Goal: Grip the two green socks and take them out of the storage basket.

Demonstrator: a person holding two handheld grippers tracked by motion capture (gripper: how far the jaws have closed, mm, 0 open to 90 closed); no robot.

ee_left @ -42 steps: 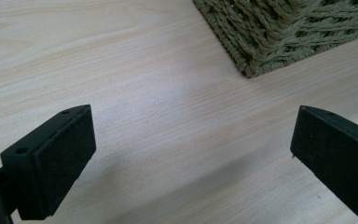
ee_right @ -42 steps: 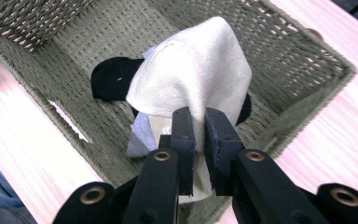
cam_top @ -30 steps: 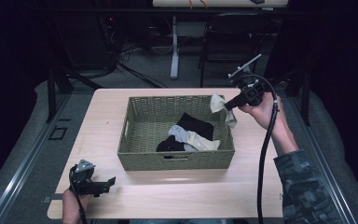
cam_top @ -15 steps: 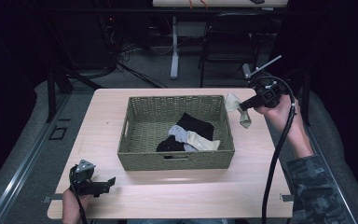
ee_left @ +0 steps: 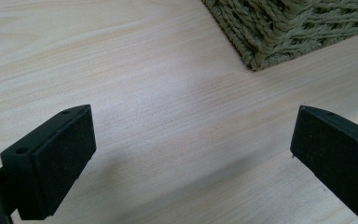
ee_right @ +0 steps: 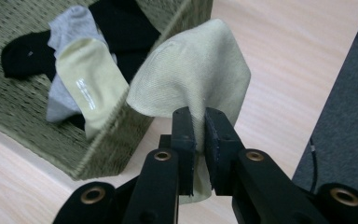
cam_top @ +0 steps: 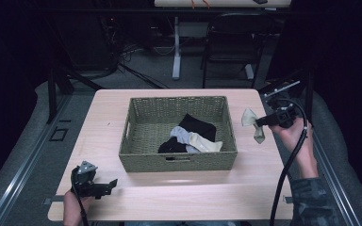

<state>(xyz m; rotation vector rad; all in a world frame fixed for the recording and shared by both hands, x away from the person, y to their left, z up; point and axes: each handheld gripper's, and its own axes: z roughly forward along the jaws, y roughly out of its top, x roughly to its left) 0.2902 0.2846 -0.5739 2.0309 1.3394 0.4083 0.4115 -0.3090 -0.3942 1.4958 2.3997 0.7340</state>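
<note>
The right gripper (ee_right: 198, 140) pinches a pale sock (ee_right: 191, 79) just outside the basket's (cam_top: 179, 162) right wall (one out); black, grey and pale socks (cam_top: 191, 139) remain inside. The left gripper (cam_top: 96, 184), jaws wide and empty, waits near the basket's front left corner. No readable writing.

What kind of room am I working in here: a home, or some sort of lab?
Most likely a lab or office workspace, not a home. A dark chair and a white desk leg stand on grey carpet beyond the wooden table, and loose cables lie on the floor under the furniture behind.
</note>
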